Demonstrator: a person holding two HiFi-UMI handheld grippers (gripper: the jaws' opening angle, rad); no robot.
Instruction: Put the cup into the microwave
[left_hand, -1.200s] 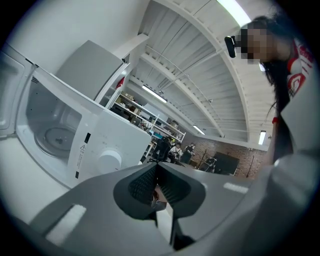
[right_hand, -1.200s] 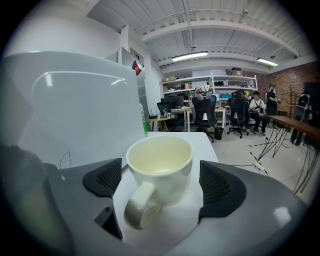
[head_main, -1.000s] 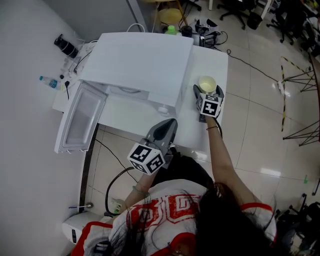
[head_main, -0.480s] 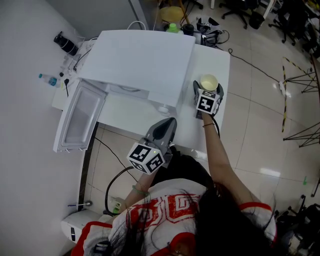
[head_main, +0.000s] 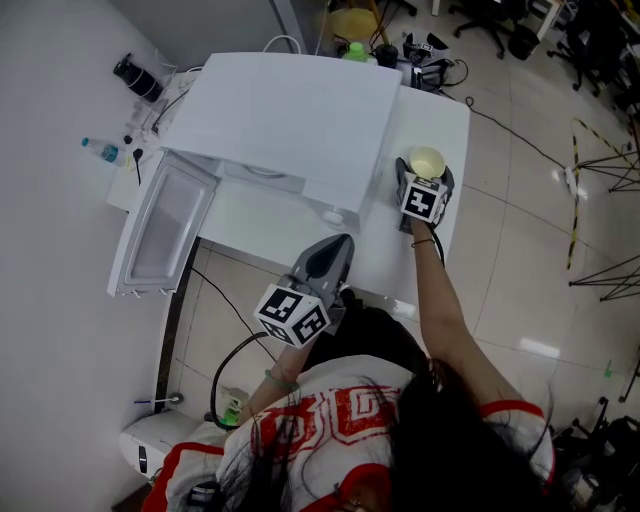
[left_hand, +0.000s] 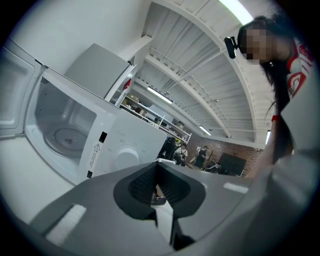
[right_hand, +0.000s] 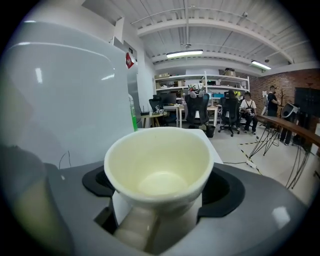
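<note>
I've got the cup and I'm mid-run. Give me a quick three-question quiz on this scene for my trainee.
1. True or false: the door of the microwave stands open.
2. The cup sits between the jaws of: A) the left gripper; B) the right gripper; C) neither.
3. Fill in: the left gripper's jaws are ____, with nothing between them.
Key: 1 true; 2 B; 3 shut.

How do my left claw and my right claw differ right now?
The right claw is shut on the cream cup, while the left claw is shut with nothing in it. The right claw is over the table, beside the right side of the microwave; the left claw is held back at the table's near edge, facing the microwave's open front. Both have their jaws closed.
</note>
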